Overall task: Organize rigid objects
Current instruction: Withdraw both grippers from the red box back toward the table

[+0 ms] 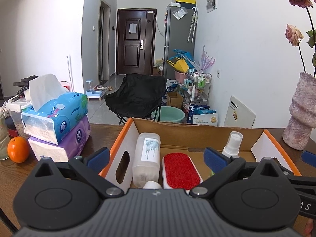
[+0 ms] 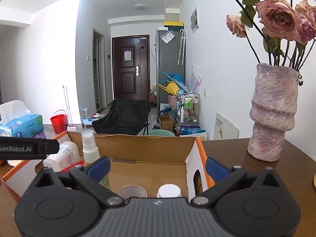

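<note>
On the table (image 1: 98,136), an orange (image 1: 18,149) and stacked tissue packs (image 1: 57,124) sit left of the box (image 1: 126,136), over which the left gripper (image 1: 157,157) hangs spread and empty. Inside lie a clear bottle (image 1: 147,158), a red brush (image 1: 180,170) beside it, and an upright spray bottle (image 1: 233,144). The right gripper (image 2: 157,166), also spread, hovers over the box's right end above what may be a tape roll (image 2: 132,191) and a white cap (image 2: 169,190); a vase (image 2: 273,112) stands right.

One cardboard box (image 1: 189,136) is sitting on the table (image 1: 102,136). Inside it are lying one big bottle (image 1: 147,158), one spray bottle (image 1: 233,144), one red brush (image 1: 180,170), one tape roll (image 2: 132,191) and one white cap (image 2: 169,191). Two tissue packs (image 1: 59,118) are stacking beside one orange (image 1: 18,149). One vase (image 2: 273,112) is standing nearby.
</note>
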